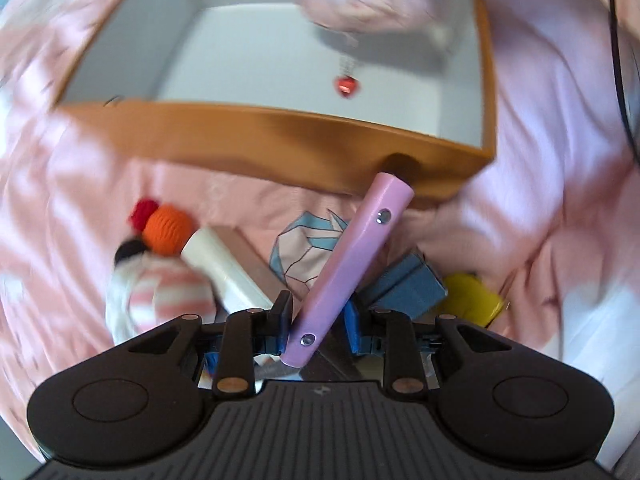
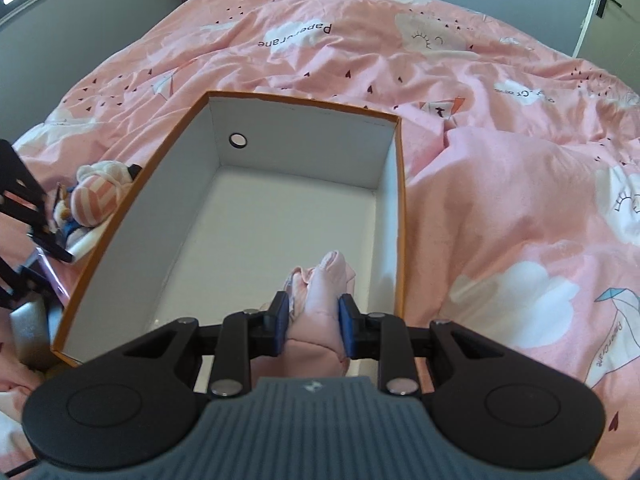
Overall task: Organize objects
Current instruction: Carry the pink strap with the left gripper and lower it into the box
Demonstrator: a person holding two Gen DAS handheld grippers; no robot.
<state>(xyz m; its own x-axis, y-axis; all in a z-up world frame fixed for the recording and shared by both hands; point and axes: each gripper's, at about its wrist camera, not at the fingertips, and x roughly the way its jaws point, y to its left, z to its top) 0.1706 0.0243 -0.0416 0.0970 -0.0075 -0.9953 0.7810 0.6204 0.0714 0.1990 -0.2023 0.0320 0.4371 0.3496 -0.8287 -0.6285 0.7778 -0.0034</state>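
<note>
Left claw (image 1: 316, 320) clamps pink tube (image 1: 352, 256) off-centre, seemingly; may pivot out short of box (image 1: 280, 136). Right claw (image 2: 314, 320) clamped on pink cloth (image 2: 320, 308).

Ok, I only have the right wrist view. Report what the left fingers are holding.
Observer: A lilac tube, clamped in the left gripper, slanting up toward the orange box.
Operator: Name what lies beside that tube.
Observer: A blue box and a yellow object, on the pink bedding.
Operator: Check below my pink bundle.
Observer: A red heart charm dangles under it, inside the box.
</note>
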